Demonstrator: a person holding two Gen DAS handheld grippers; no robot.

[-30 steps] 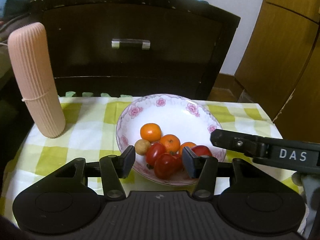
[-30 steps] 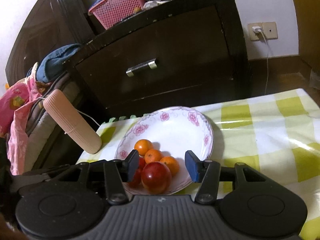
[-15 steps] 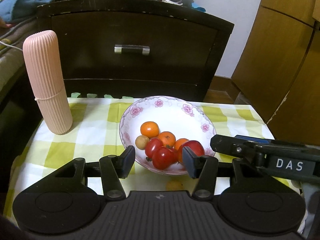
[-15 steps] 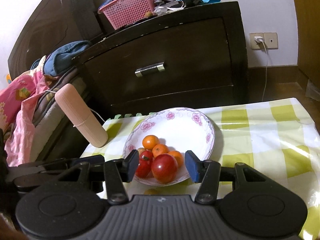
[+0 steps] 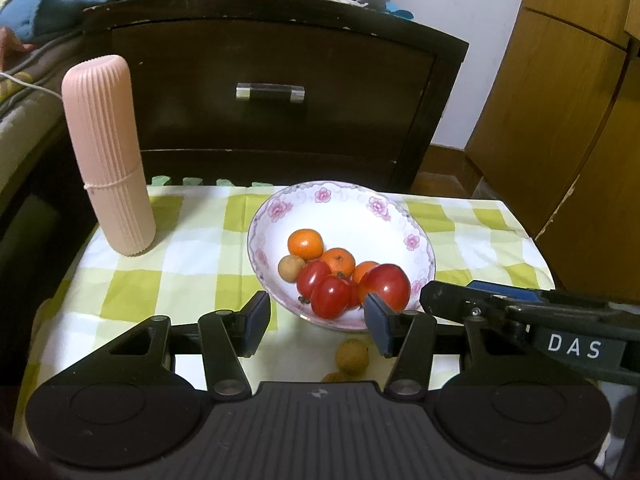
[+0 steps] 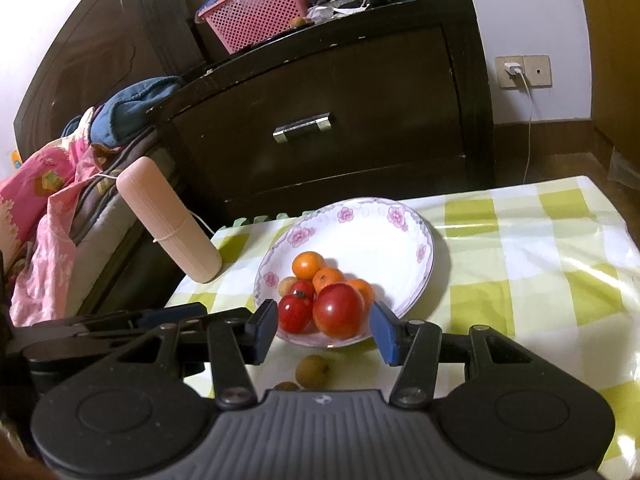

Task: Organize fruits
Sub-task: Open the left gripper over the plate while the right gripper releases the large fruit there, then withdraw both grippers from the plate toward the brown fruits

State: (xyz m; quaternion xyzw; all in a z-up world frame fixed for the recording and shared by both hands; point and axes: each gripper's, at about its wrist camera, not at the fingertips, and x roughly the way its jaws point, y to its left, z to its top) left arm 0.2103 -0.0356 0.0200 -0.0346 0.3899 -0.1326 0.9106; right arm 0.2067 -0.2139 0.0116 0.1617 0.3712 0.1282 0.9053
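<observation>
A white plate with pink flowers [image 5: 344, 216] [image 6: 372, 240] stands on the checked table. It holds three small oranges [image 5: 305, 244], several red tomatoes [image 5: 386, 284] [image 6: 338, 310] and a small brown fruit [image 5: 289, 268]. Two more brown fruits [image 5: 352, 354] [image 6: 312, 370] lie on the cloth just in front of the plate. My left gripper [image 5: 316, 322] hangs open over the plate's near edge with nothing between its fingers. Beside it, my right gripper [image 6: 323, 332] is also open and holds nothing; the left wrist view shows it at the right [image 5: 520, 312].
A tall pink ribbed cylinder [image 5: 108, 152] [image 6: 168, 220] stands at the table's back left. A dark nightstand [image 5: 272, 92] rises behind the table, with a pink basket [image 6: 256, 12] on top. A wooden wardrobe [image 5: 560, 120] is to the right, bedding [image 6: 40, 200] to the left.
Both grippers have drawn back from the plate, which now looks smaller and farther away. The two brown fruits on the cloth have come into view in front of it.
</observation>
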